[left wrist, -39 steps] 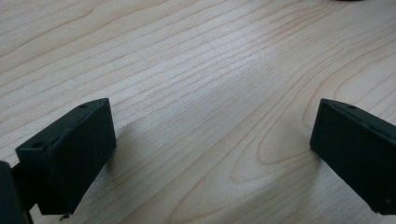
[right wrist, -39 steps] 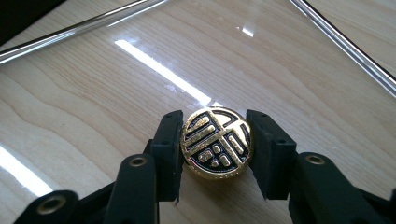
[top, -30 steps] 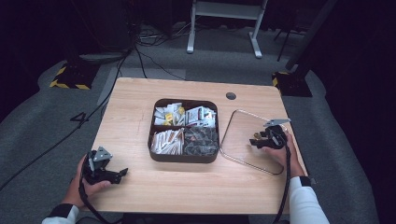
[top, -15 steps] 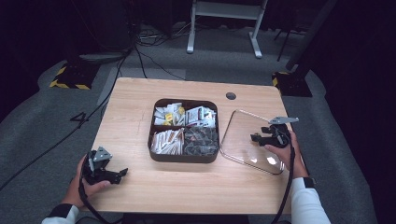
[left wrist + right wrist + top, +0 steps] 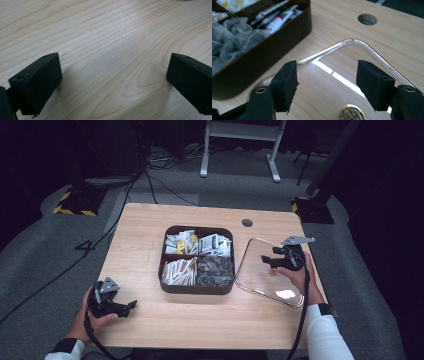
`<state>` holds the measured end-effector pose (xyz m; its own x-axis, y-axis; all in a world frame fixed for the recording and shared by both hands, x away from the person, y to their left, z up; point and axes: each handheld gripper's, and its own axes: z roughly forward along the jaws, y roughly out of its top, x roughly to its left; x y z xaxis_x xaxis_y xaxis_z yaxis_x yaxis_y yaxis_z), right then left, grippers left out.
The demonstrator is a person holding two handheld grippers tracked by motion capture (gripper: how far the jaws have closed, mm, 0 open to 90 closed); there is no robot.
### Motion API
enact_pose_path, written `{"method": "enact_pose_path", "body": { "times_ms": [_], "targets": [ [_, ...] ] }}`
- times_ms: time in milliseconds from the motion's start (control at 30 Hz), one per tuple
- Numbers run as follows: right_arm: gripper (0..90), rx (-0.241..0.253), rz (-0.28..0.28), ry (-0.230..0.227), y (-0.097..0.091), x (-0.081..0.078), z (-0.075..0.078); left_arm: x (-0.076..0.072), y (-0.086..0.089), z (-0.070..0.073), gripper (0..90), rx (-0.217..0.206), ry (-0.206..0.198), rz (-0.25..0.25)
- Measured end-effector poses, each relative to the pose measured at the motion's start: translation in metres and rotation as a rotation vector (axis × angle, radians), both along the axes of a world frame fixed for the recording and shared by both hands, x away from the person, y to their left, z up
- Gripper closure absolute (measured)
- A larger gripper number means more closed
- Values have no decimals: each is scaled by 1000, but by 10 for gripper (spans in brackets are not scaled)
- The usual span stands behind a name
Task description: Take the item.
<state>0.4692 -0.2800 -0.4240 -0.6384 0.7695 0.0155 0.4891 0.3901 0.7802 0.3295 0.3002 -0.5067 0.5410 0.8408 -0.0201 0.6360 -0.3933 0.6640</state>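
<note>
A dark brown tray (image 5: 197,290) with four compartments of packets and tea bags stands mid-table. To its right a clear lid (image 5: 260,280) lies flat on the wood. My right gripper (image 5: 268,260) hovers over the lid's far part, pointing left. In the right gripper view its jaws (image 5: 327,77) stand open above the lid (image 5: 352,62). They have just been closing slightly, with nothing between them. A gold knob (image 5: 352,113) shows below them. My left gripper (image 5: 129,307) rests open on the near left of the table, over bare wood (image 5: 112,82).
The wooden table (image 5: 145,230) has a round cable hole (image 5: 247,223) at the back right, seen also in the right gripper view (image 5: 367,19). The tray wall (image 5: 262,62) stands close on the left of the right jaws. Cables and a stand lie on the floor beyond.
My right gripper has risen off the lid and shifted slightly toward the far side. The lid and the left gripper have stayed put.
</note>
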Motion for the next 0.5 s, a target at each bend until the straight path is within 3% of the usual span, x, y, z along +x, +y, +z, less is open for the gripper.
{"method": "enact_pose_path", "body": {
  "times_ms": [500],
  "targets": [
    [349,-46,122,-38,77,17,15,1,0,0,4,2,-1,-5]
  ]
}}
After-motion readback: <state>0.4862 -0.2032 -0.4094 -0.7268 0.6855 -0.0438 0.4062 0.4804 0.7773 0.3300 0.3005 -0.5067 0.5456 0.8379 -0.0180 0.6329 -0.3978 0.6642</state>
